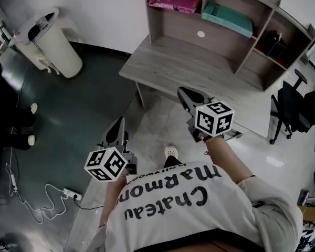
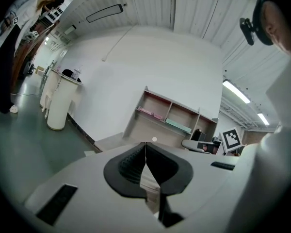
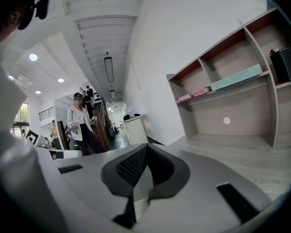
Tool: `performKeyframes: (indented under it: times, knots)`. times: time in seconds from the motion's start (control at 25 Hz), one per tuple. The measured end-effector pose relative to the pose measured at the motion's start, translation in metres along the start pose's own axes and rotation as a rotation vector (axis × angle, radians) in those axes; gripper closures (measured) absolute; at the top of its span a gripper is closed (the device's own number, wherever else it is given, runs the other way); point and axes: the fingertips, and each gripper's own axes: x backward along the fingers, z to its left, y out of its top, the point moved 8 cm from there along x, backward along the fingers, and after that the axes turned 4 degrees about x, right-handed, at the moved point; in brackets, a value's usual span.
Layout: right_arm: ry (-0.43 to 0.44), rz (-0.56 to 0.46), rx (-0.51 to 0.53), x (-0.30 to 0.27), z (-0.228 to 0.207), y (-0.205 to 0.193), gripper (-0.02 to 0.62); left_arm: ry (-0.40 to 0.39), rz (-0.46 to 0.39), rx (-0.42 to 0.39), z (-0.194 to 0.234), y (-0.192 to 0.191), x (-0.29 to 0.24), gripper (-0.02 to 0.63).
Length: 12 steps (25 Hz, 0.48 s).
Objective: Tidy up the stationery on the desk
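While standing back from the desk (image 1: 199, 67), see both tongs empty. Look at the left tongs (image 1: 118, 124): shut tight, tips pressed together, nothing between them. Same for the right tongs (image 1: 185, 93): shut tight and holding nothing.

Looks like the very first step: getting up to the desk, with no stationery picked up yet.

Straight ahead of both tongs, find the desk top, with no loose pens or paper to be seen on it from here. Past it and higher up, find the shelf (image 1: 226, 43). Up ahead of the right tongs, spot what looks like a pink book (image 1: 174, 2). A little further right, spot a green book (image 1: 227, 18). Far off to the right of the right tongs, see a black thing (image 1: 273, 43) in a small part of the shelf, too dark to name.

Next, most likely: step closer, open one pair of tongs wide, then come in flat to catch a book by its edge.

Mind the edges:
- Watch the front edge of the desk, near the tip of the right tongs.
- Watch the thin upright boards of the shelf, with little room side to side.
- Keep off the black chair (image 1: 290, 106), to the right of the right tongs.
- Step past the plug strip (image 1: 72, 194) on the floor, left of the left tongs.
- Note the white bin (image 1: 55, 43), well away on the left.
- Use the open floor ahead of the left tongs.
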Motion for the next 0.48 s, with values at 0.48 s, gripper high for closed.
performKeyframes:
  times: [0.48]
  knots:
    - [0.032, -0.035, 0.039, -0.09, -0.074, 0.065, 0.583, -0.001, -0.068, -0.02, 0.019, 0.053, -0.108, 0.589]
